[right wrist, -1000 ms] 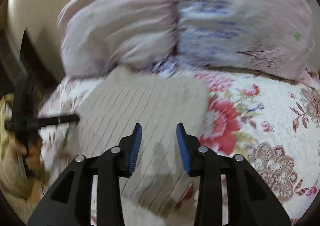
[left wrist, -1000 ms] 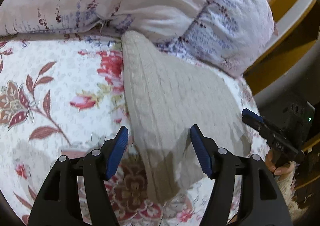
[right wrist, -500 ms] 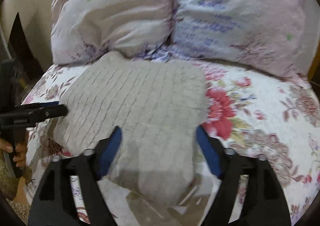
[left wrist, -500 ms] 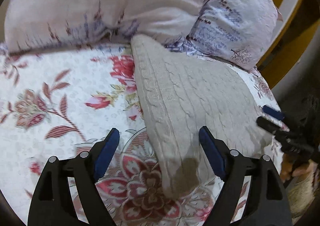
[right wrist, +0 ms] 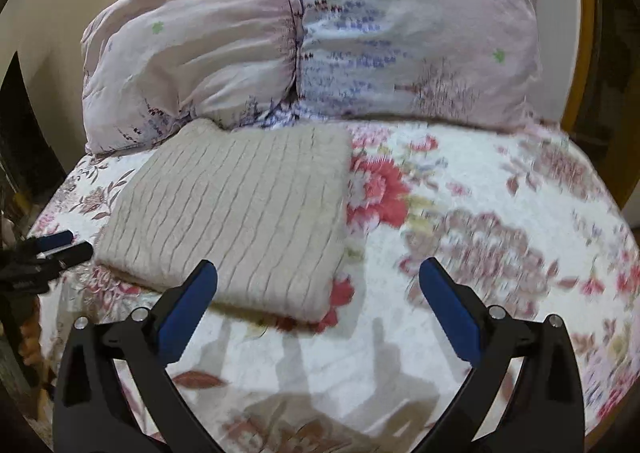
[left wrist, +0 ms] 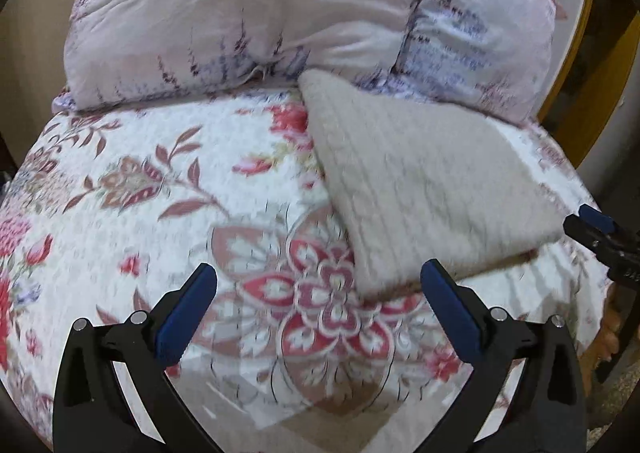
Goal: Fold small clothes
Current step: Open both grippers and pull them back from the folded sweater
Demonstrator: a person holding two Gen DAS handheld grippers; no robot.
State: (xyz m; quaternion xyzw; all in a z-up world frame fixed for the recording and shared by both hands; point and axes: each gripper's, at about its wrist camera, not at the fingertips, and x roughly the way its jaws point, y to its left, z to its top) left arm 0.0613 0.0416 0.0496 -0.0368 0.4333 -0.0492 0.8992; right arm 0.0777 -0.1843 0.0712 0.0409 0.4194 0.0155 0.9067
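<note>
Hovering over the bed, the left gripper [left wrist: 318,305] has its 2 blue-padded fingers [left wrist: 188,313] spread wide with nothing between them, above the floral quilt [left wrist: 140,213] just in front of the folded garment. The right gripper [right wrist: 318,305] is likewise spread wide and empty, its left finger pad [right wrist: 186,311] overlapping the near edge of the fabric in the picture, though whether it touches cannot be told. Each gripper's tip shows at the edge of the other's view: the right one at the far right of the left wrist view, the left one at the far left of the right wrist view, both beside the garment's outer corner. The beige knit sweater [right wrist: 240,213] lies folded into a compact, roughly square pad on the quilt, ribbed lines running across its top, edges stacked and thick at the near side; its far corner butts against the pillows. 2 pale pink and lavender printed pillows [right wrist: 312,45] stand side by side at the head of the bed, directly behind the sweater. A yellow wooden headboard [left wrist: 576,101] curves behind them on the right. Both views are somewhat blurred, so finer knit detail is unclear.
</note>
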